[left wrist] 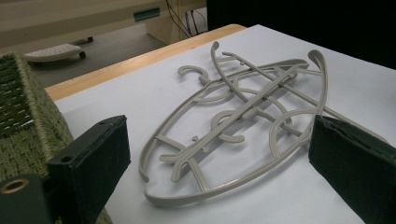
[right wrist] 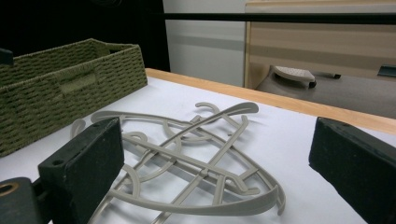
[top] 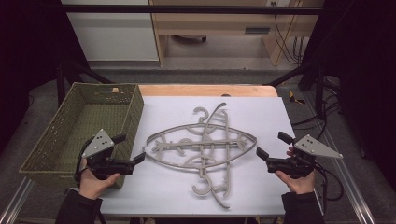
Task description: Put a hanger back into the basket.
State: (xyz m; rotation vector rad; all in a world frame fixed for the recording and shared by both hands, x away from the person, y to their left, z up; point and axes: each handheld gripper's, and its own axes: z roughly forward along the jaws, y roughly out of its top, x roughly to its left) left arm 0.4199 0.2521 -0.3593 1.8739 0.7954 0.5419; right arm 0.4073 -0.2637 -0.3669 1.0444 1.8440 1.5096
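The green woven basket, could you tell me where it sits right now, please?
In the high view, the green woven basket stands at the table's left edge, just left of the pile of grey hangers, with the left gripper beside its near right corner.

A green woven basket (top: 56,140) sits at the left edge of the table, on a white sheet (top: 261,186) that covers most of the tabletop. A strip of bare wooden tabletop (top: 205,89) shows along the far side of the sheet. Beyond the table stands a pale wooden cabinet (top: 224,21) on a grey floor, with a white panel (top: 112,32) to its left and black cables (top: 285,42) hanging at its right. A grey wheeled base (right wrist: 294,74) rests on that floor
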